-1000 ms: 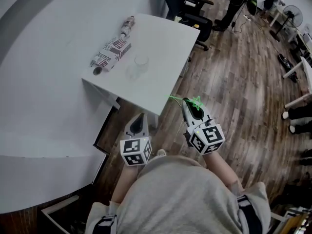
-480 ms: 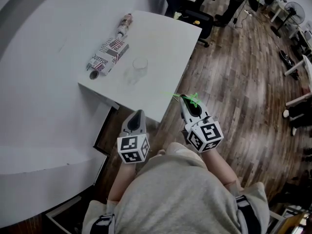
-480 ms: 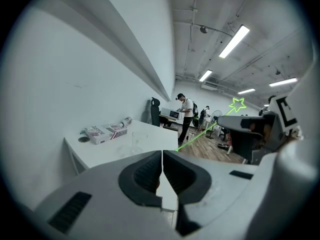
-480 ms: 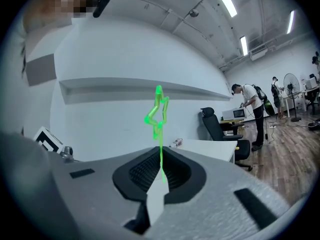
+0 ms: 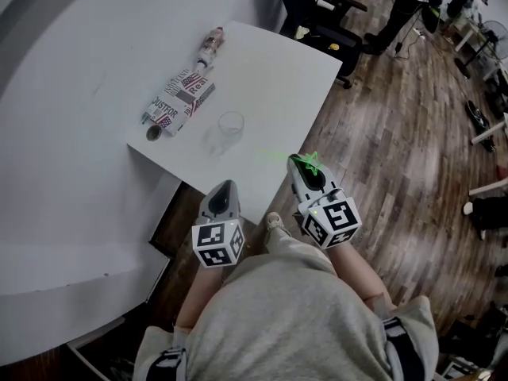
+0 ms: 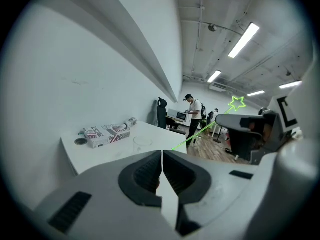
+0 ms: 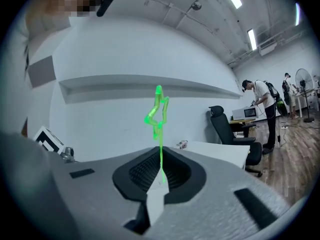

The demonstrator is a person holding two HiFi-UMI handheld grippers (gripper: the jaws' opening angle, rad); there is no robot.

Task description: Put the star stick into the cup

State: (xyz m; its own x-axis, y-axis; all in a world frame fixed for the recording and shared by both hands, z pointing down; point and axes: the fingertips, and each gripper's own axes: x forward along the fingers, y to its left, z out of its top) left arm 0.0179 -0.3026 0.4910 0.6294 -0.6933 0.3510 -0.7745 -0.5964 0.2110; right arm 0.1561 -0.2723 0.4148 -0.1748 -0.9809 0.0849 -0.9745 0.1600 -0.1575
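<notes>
Star stick [image 5: 313, 163], thin and bright green, pinched by the shaft in the closed jaws of the right gripper [image 5: 302, 165], off the table [image 5: 278, 78] and just outside the tabletop's right edge, close to the near right corner. Stands star end up above the jaws, seen from the right gripper view; slants plain end down and to the left, toward the tabletop, seen from the left gripper view. Long axis tilted, then, and not yet over anything. Clear cup [image 5: 231, 123] upright and open on the tabletop, a little in from the near edge, ahead and to the left of the held stick and well apart from it. Looks empty. Left gripper [image 5: 226, 186] at the near edge, jaws pressed together on nothing, somewhat nearer the cup than the right one but probably with no part in the carrying. Calls, in all likelihood, for a reach forward and left with the right gripper, plain end leading down into the cup's mouth. Past the cup, along the left edge, a printed box [image 5: 181, 98] lying flat, with lettering close to "JUSTFOR" and "Real". Just beyond its far end, by the far left corner, a small bottle [image 5: 210, 43] on its side, label too small to read. At the near left corner, a dark round lid [image 5: 154, 133].
</notes>
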